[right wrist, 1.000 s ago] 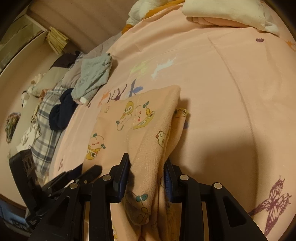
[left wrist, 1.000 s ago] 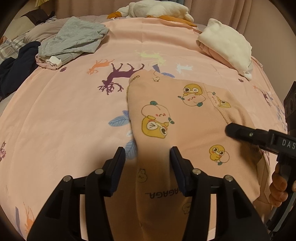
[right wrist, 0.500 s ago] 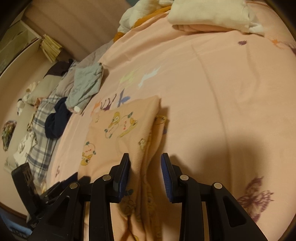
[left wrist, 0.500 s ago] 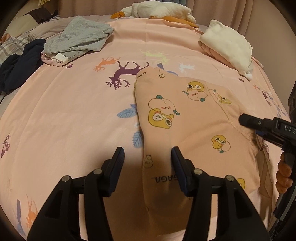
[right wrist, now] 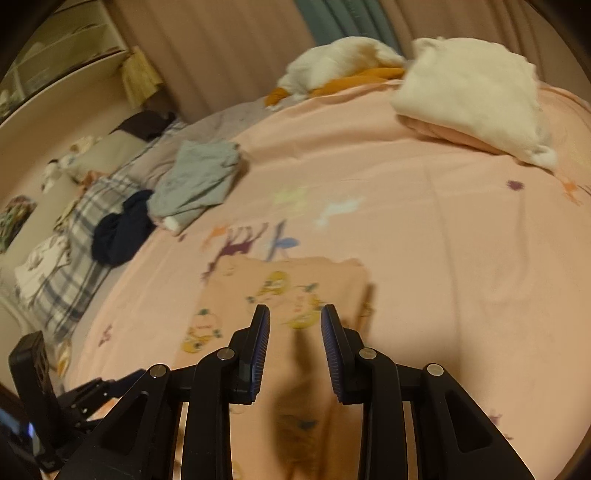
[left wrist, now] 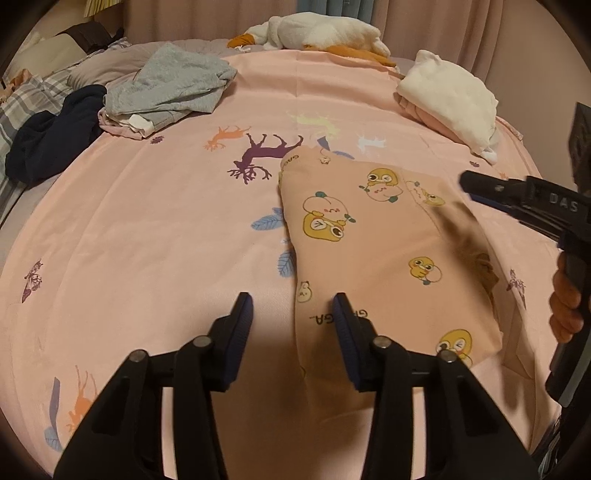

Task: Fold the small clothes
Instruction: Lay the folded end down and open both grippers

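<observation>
A small peach garment with yellow cartoon prints (left wrist: pixel 373 251) lies folded flat on the pink bedsheet (left wrist: pixel 147 229); it also shows in the right wrist view (right wrist: pixel 280 295). My left gripper (left wrist: pixel 293 317) is open and empty, just above the garment's near left edge. My right gripper (right wrist: pixel 294 325) is open and empty, lifted above the garment's near part; it also shows at the right of the left wrist view (left wrist: pixel 476 184).
A folded grey garment (left wrist: pixel 173 88) and a dark navy one (left wrist: pixel 51 144) lie at the far left. A white and pink folded pile (left wrist: pixel 450 99) sits far right. A white plush toy (left wrist: pixel 317 33) lies by the curtains.
Both grippers let go of the peach garment and drew back and up. The garment now lies flat on the sheet. The right wrist view tilted upward.
</observation>
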Demonstrator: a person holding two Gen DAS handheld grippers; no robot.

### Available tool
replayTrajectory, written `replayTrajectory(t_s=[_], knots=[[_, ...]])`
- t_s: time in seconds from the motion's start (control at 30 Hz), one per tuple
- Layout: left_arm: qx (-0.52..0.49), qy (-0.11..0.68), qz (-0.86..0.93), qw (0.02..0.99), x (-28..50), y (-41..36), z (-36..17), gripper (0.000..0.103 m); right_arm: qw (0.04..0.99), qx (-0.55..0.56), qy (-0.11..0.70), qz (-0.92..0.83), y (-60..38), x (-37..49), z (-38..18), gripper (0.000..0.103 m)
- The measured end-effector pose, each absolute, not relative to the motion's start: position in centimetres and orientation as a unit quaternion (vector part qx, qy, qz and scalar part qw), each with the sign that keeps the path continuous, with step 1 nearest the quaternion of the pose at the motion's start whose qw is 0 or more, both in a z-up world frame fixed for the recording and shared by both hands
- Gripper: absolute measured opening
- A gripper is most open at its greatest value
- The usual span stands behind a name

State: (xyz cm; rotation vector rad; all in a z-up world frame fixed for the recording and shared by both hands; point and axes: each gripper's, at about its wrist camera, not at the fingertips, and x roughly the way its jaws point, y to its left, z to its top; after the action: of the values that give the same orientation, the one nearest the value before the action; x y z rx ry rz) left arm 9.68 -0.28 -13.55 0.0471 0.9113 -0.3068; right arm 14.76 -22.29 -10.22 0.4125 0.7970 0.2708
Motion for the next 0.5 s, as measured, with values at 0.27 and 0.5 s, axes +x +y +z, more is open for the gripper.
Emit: replayTrajectory(t_s=[0.27,0.5], knots=[[0.037,0.458,-0.156,0.874,9.5,-1.0,-15.2,0.028,0.861,0.191,0.459,0.105,-21.2,16.9,-14.0,0.029],[0.039,0.461,-0.152,0.873,9.4,-1.1,-15.4,0.028,0.868,0.201,0.434,0.131,-21.3,15.0,-12.5,0.029]])
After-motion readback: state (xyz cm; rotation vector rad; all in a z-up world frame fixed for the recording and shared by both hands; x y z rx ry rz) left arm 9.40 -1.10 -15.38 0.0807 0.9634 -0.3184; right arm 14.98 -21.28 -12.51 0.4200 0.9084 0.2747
